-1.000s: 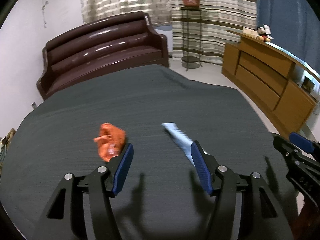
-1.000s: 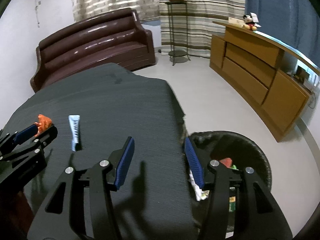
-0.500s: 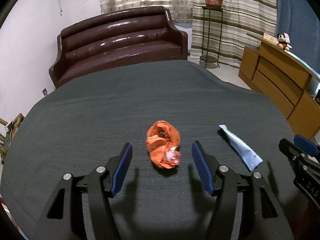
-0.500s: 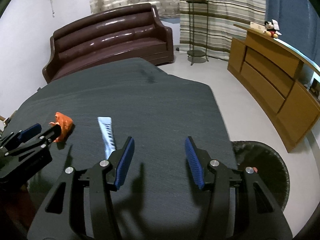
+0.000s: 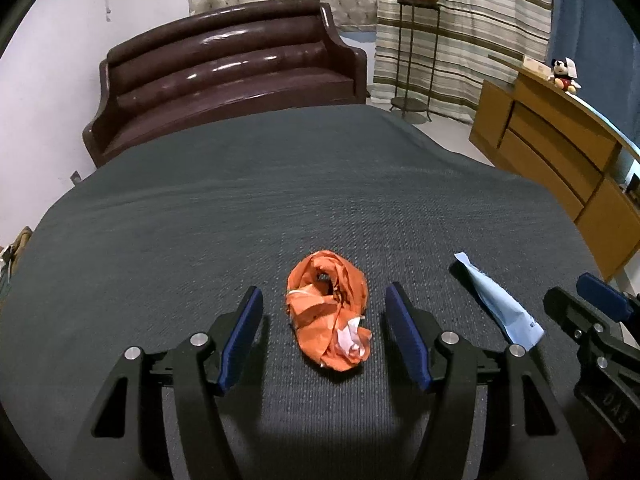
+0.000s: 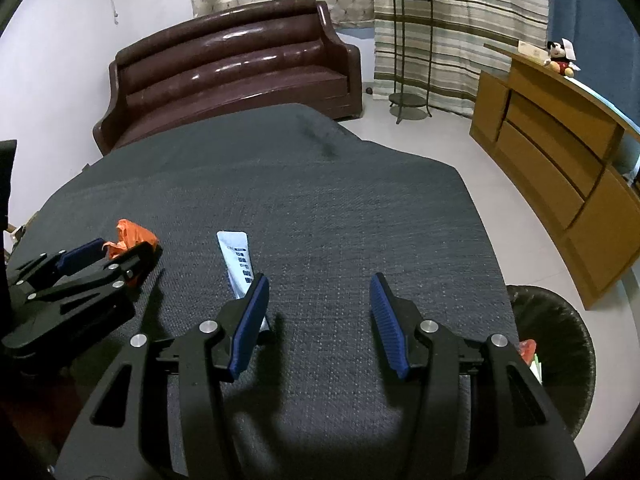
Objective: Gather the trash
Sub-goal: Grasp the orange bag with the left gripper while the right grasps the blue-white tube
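A crumpled orange wrapper (image 5: 328, 312) lies on the dark grey tablecloth (image 5: 280, 200), between the open fingers of my left gripper (image 5: 323, 330), which does not touch it. A flat pale blue sachet (image 5: 498, 304) lies to its right. In the right wrist view the sachet (image 6: 237, 258) lies just left of my open, empty right gripper (image 6: 318, 322), its near end hidden behind the left finger. The orange wrapper (image 6: 130, 236) shows behind the left gripper (image 6: 96, 256).
A dark woven trash bin (image 6: 556, 344) with some litter stands on the floor by the table's right edge. A brown leather sofa (image 5: 224, 76) is behind the table. A wooden sideboard (image 5: 560, 148) and a plant stand (image 5: 416, 48) are at right.
My left gripper has swung left from the sachet until the orange wrapper sits between its fingers. My right gripper has swung left from over the bin to over the table by the sachet.
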`<state>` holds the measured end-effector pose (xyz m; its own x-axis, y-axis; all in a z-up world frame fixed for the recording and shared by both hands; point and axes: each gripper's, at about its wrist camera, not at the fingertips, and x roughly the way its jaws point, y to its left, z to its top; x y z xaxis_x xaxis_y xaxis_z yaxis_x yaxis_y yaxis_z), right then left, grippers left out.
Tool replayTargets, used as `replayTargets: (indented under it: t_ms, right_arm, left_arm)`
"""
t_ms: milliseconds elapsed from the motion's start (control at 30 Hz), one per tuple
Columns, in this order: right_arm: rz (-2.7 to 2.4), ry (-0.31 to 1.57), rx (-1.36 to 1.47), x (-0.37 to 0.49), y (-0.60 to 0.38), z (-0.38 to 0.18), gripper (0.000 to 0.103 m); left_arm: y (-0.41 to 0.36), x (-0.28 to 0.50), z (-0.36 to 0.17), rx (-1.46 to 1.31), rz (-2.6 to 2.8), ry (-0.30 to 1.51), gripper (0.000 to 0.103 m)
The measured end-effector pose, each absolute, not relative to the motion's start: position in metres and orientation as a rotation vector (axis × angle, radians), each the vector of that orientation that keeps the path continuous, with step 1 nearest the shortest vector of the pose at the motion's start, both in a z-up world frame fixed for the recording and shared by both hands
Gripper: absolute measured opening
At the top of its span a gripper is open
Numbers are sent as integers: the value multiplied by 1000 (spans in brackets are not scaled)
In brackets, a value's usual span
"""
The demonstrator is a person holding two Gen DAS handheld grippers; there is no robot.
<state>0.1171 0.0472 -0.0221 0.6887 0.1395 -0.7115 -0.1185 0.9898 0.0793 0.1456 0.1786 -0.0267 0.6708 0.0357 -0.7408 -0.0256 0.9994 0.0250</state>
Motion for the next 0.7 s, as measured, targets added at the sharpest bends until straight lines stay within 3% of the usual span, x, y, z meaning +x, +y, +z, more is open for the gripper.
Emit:
replayTargets:
  t_ms: [100,700]
  right_arm:
    - [148,802,29,119,48,-23,51]
    - [207,830,-33,131,79,-31,51]
  left_arm:
    - [180,149,-32,15,6,861,44]
    - [199,126,-21,-2,32,835,43]
